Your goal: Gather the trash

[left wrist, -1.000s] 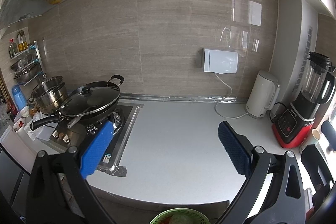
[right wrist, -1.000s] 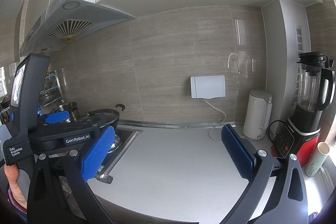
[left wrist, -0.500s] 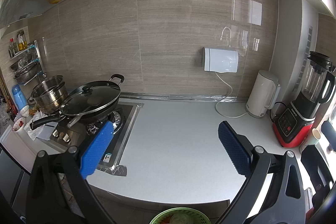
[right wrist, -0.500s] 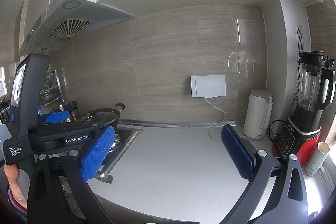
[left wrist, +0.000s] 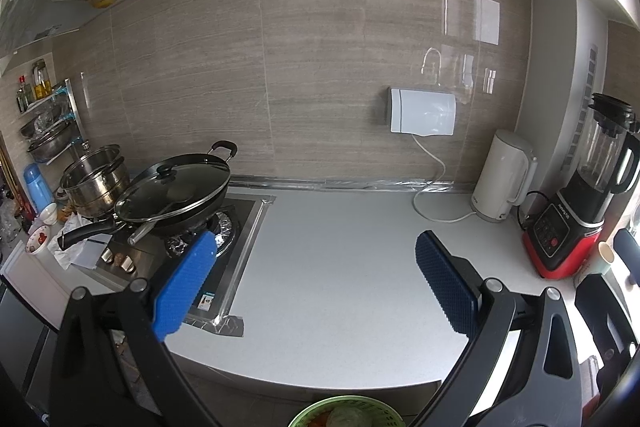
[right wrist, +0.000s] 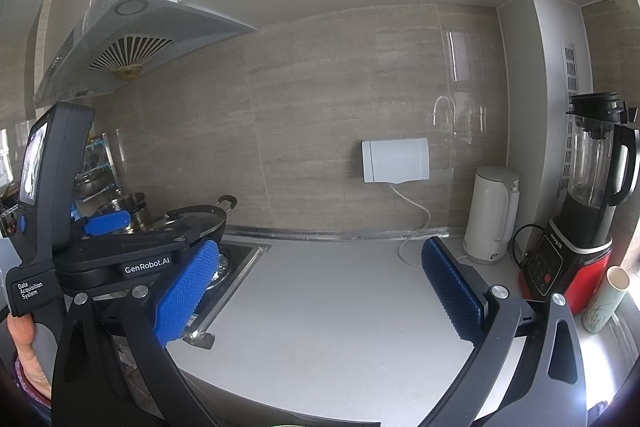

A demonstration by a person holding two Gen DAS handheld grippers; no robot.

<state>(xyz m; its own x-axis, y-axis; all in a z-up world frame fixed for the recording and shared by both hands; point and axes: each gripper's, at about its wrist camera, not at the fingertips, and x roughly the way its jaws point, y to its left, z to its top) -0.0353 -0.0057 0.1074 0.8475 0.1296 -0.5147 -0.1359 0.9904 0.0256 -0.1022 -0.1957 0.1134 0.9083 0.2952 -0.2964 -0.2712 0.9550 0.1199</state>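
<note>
No trash visible on the white countertop point(left wrist: 340, 267); only a green basket point(left wrist: 346, 411) at the bottom edge, contents unclear. Left gripper point(left wrist: 312, 279) and right gripper point(right wrist: 320, 291) both hang spread wide, empty. Looks like the search step; next move needs locating a target. Left tool reads "GenRobot.AI", "Data Acquisition System".

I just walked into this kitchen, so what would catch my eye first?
Probably the red-based blender at the counter's far right, beside the white kettle. On the left, a lidded black wok sits on the stove. In front, both sets of tongs, left and right, hang open over the counter.
</note>
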